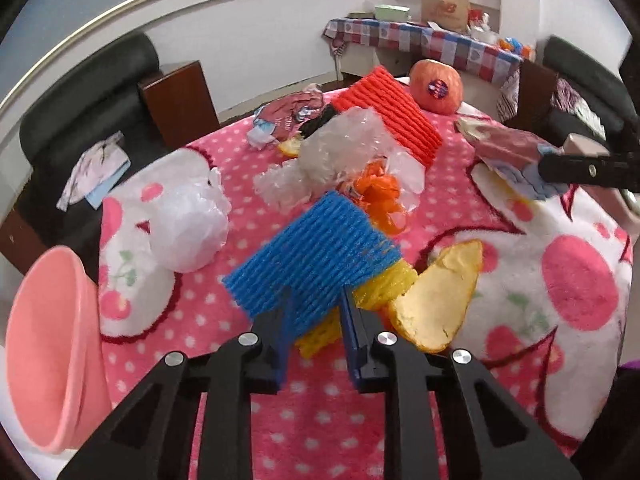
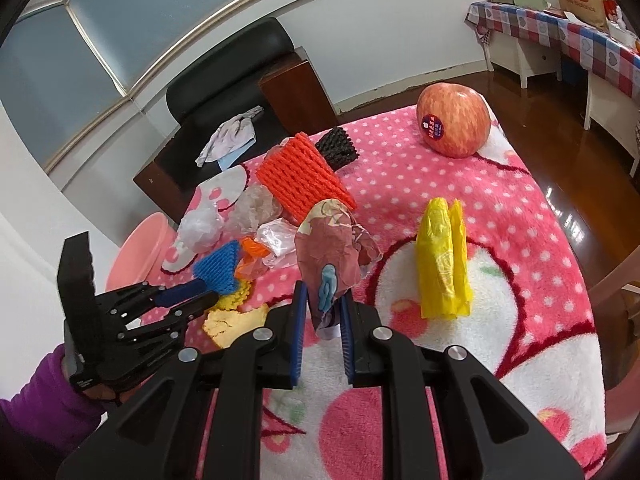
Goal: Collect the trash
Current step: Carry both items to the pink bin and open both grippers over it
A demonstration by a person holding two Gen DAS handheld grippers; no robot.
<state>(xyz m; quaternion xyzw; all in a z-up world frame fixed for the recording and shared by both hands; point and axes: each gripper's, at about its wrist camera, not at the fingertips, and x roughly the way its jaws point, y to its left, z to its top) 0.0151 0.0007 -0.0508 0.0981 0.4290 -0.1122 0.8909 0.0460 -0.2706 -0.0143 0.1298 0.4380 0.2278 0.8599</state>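
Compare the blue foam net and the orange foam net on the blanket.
The blue foam net is clamped in the left tool; the orange foam net lies free, held by neither tool. Blue lies nearest the pink bin; orange lies farther back, toward the apple. Both are ribbed fruit-wrap netting.

A home living room: black sofa [image 2: 224, 76], wooden floor [image 2: 532, 128], checkered-cloth side table [image 2: 560, 28], pink fleece blanket [image 2: 420, 208].

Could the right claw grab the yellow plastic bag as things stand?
Probably not yet: the right claw is shut on a crumpled wrapper. The yellow plastic bag stands unobstructed just right of it on the blanket.
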